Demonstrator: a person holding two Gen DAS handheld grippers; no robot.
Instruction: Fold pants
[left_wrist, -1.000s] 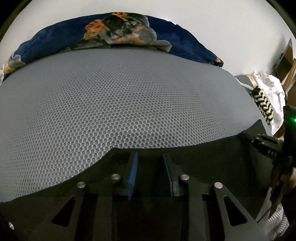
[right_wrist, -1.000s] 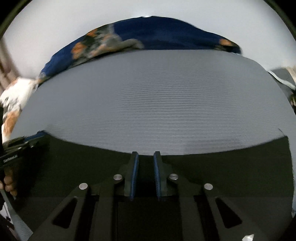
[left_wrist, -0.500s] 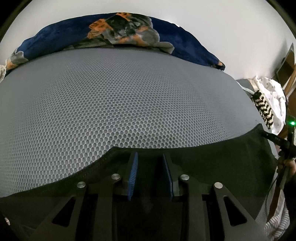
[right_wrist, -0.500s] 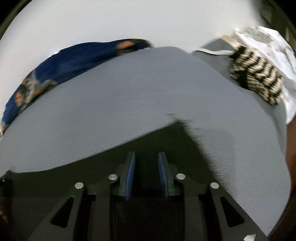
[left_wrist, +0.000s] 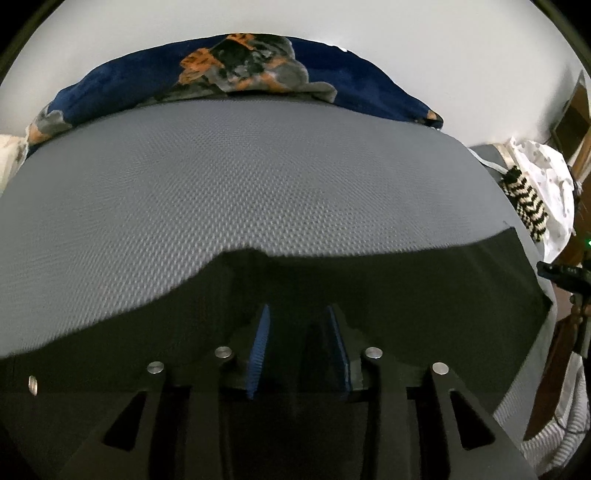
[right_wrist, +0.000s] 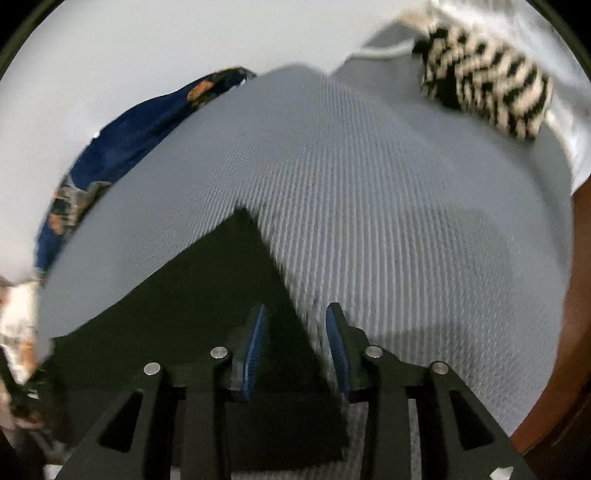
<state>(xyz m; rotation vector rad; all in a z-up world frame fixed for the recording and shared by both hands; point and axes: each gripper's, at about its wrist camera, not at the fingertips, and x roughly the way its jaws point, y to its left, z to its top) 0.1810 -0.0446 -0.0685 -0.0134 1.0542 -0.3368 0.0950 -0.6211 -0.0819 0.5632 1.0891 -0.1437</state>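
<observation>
Grey mesh bed (left_wrist: 229, 192) carries everything; black pants (left_wrist: 388, 280) lie flat on its near part, one pants corner (right_wrist: 242, 214) pointing toward the far edge, right side.

My left claw (left_wrist: 297, 354) stands narrow over the cloth. Its jaws have just been opening, with dark fabric under the gap, but I can't tell if the pads pinch any. My right claw (right_wrist: 295, 349) is narrow too and just been opening, straddling the pants' right edge with pads clear of it.

Risks, my guess:
- Claws close at uneven spots, so the fold goes skewed.
- Thin cloth slips from narrow jaws mid-lift.
- Pads snag the mesh along with the pants.
- Right claw's view is blurred, so it may overshoot toward the striped knit thing (right_wrist: 484, 85) at the far right corner.
</observation>
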